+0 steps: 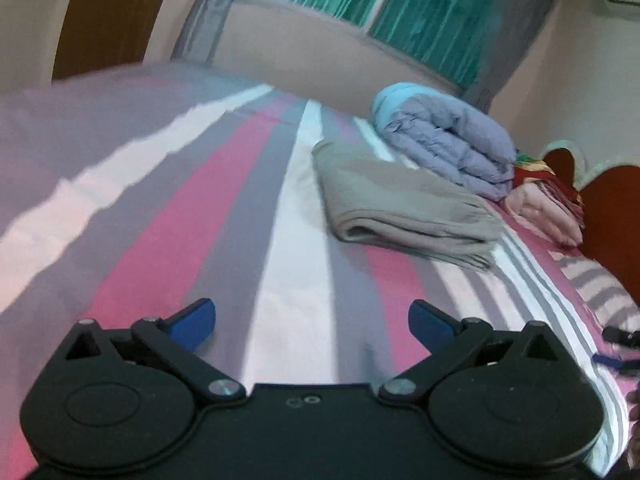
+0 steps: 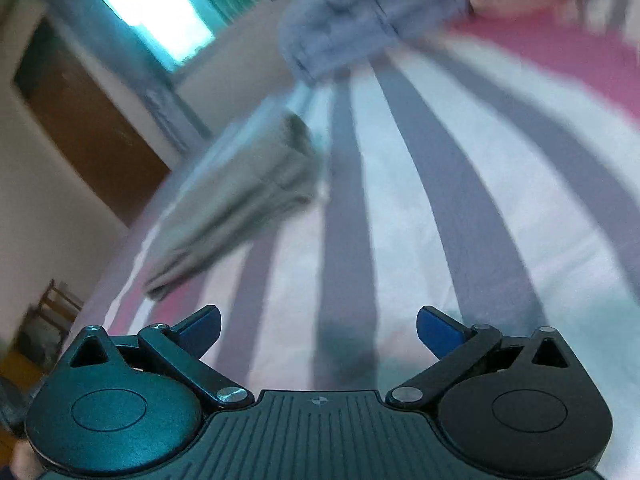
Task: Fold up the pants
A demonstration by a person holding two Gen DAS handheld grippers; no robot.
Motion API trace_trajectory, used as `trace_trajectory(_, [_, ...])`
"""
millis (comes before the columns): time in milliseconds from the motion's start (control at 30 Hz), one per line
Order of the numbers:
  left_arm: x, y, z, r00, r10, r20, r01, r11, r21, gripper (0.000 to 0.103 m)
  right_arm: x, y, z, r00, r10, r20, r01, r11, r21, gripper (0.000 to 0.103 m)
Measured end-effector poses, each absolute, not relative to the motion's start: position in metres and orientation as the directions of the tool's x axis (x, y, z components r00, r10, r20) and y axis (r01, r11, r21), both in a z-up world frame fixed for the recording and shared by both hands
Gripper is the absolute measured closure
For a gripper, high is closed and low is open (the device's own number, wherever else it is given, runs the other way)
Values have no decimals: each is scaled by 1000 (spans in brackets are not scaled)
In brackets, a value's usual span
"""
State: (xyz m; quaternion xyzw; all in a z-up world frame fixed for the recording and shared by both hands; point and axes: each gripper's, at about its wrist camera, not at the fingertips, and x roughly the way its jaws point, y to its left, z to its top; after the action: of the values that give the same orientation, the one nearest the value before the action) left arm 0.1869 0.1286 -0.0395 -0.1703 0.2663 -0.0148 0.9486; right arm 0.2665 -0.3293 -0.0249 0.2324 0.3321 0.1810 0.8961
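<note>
Lying folded on the striped bed, the grey pants form a flat stack just in front of the rolled lilac quilt. From my left hand-held gripper, spread and holding nothing, the stack sits ahead and to the right, its long axis running away toward the quilt. My right hand-held gripper, also spread and holding nothing, sees it ahead-left. Neither touches it; which is nearer I cannot tell. I judge the folding essentially finished.

Home bedroom, striped bed, rolled quilt, curtained window, wooden door
</note>
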Motion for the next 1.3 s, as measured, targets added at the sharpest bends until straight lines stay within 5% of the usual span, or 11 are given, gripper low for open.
trace_trajectory(300, [92,54,-7,930,-98,-355,33,982,-184,6,112,-270,6,901,347,-259,-289,927,239,0])
trace_trajectory(633, [32,1,4,968,-121,-218,93,987,-135,6,68,-245,2,904,341,-258,-295,934,199,0])
trace_trajectory(1300, [27,-17,-4,960,-129,-250,112,990,-80,6,66,-224,-3,904,360,-232,-358,932,55,0])
